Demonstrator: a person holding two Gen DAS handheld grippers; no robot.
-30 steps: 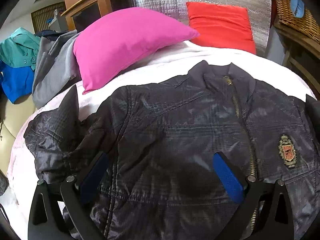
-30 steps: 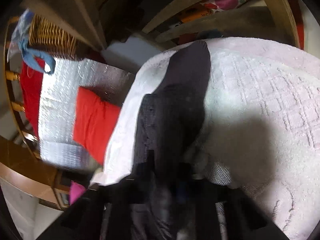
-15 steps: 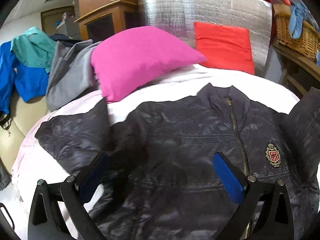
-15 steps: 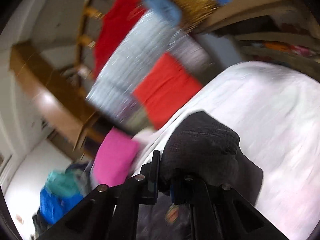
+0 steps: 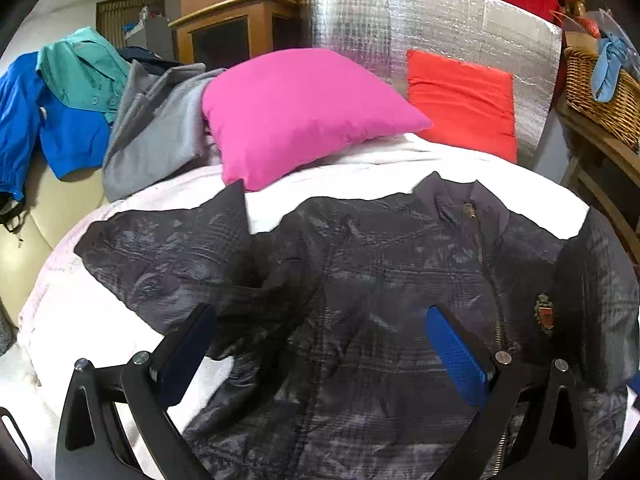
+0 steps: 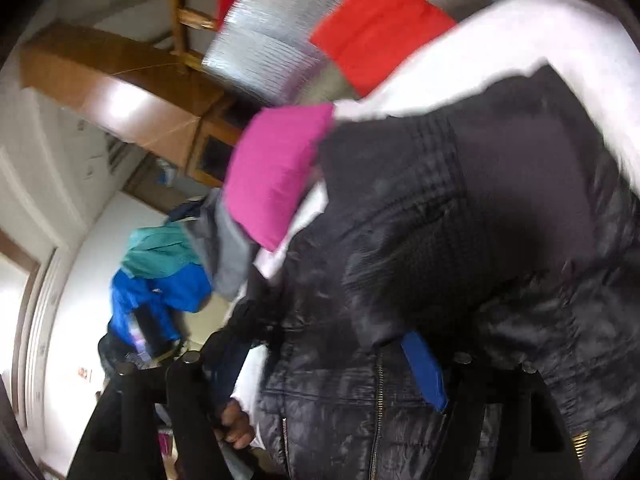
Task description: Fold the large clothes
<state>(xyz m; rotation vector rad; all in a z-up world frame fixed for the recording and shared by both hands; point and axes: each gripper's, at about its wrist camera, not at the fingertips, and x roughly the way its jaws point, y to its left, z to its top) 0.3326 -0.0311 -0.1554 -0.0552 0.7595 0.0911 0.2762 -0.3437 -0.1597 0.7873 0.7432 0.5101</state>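
Note:
A dark quilted jacket (image 5: 380,280) lies front up on the white bed cover (image 5: 360,164), zipped, with a crest on its chest. Its left sleeve (image 5: 168,256) is spread flat out to the side. The other sleeve (image 5: 596,280) is folded in over the chest at the right edge. My left gripper (image 5: 320,320) hangs open above the jacket's lower front, nothing between its blue pads. In the blurred right wrist view, my right gripper (image 6: 320,360) is over the jacket (image 6: 360,400) with its jaws opening. The folded sleeve (image 6: 500,200) lies just beyond them, and the pads do not press on it.
A pink pillow (image 5: 304,112) and a red cushion (image 5: 460,100) lean at the head of the bed against a silver foil panel (image 5: 440,24). Grey, teal and blue clothes (image 5: 80,112) are piled at the left. A wicker basket (image 5: 600,92) stands on a wooden shelf at the right.
My right gripper swung the sleeve it held across onto the jacket's chest, and its jaws have parted from it. The left gripper drew back a little, and the left sleeve now lies flatter.

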